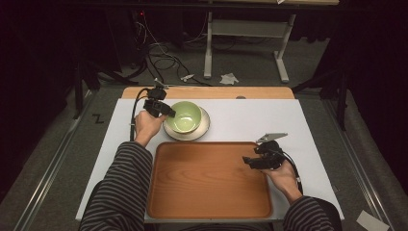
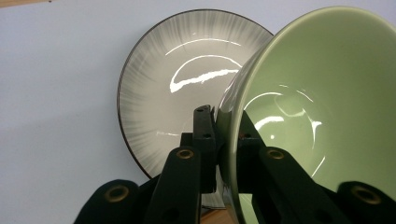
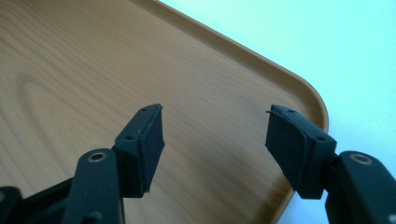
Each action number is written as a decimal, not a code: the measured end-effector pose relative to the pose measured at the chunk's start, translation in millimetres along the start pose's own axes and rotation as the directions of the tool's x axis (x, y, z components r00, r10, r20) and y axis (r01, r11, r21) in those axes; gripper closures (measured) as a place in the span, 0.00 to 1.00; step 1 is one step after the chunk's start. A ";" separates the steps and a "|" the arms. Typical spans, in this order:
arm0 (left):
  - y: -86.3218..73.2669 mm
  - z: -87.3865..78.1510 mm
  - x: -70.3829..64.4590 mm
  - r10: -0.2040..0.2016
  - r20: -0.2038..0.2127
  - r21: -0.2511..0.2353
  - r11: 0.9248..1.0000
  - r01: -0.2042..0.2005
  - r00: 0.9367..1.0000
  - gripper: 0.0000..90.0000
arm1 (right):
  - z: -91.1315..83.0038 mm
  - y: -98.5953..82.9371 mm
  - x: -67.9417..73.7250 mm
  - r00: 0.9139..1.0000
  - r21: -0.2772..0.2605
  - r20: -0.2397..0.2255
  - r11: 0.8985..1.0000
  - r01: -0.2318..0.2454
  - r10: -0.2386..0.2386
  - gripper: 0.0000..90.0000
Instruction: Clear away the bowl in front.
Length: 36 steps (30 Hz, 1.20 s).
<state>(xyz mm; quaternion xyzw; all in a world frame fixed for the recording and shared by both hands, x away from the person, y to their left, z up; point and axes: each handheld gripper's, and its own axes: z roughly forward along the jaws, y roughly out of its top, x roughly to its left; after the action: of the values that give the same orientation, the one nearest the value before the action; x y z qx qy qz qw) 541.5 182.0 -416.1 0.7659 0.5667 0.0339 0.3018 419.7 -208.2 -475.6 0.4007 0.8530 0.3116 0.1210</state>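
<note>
Left tongs (image 2: 224, 135) are clamped on the near rim of the green bowl (image 2: 322, 107), which tilts over the grey plate (image 2: 173, 88) on the counter (image 1: 250, 120) and hides its right side. Right tongs (image 3: 215, 140) gape empty over the wooden tray (image 3: 70, 60); its edges run out of frame.

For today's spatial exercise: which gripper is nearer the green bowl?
Left. The left gripper is shut on the green bowl at its rim; the right gripper hangs open over the tray, well apart.

I'm seeing a wooden tray (image 1: 207, 180) lying at the near edge of the desk (image 1: 250, 120), crumpled paper (image 1: 229, 78) lying on the floor beyond.
</note>
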 end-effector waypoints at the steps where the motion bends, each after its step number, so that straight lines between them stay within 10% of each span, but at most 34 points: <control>1: -0.3 -1.8 -1.2 0.007 0.006 0.001 1.000 -0.007 1.000 0.93 | 0.0 0.0 0.0 1.000 0.000 0.000 1.000 0.001 -0.001 0.43; 24: -8.2 -26.4 -29.6 0.137 0.098 -0.006 0.991 -0.137 0.986 0.93 | -0.5 0.0 -0.4 1.000 -0.002 0.000 1.000 0.002 -0.002 0.43; 36: -14.8 -35.9 -53.4 0.213 0.130 -0.004 0.977 -0.215 0.968 0.93 | -1.5 -0.3 -0.3 1.000 -0.003 0.001 1.000 0.001 -0.001 0.43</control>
<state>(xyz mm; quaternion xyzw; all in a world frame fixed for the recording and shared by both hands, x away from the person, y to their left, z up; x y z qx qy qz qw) 495.8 152.3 -378.7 0.8246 0.4602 0.0136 0.3287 418.9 -209.3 -474.6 0.4002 0.8528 0.3124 0.1223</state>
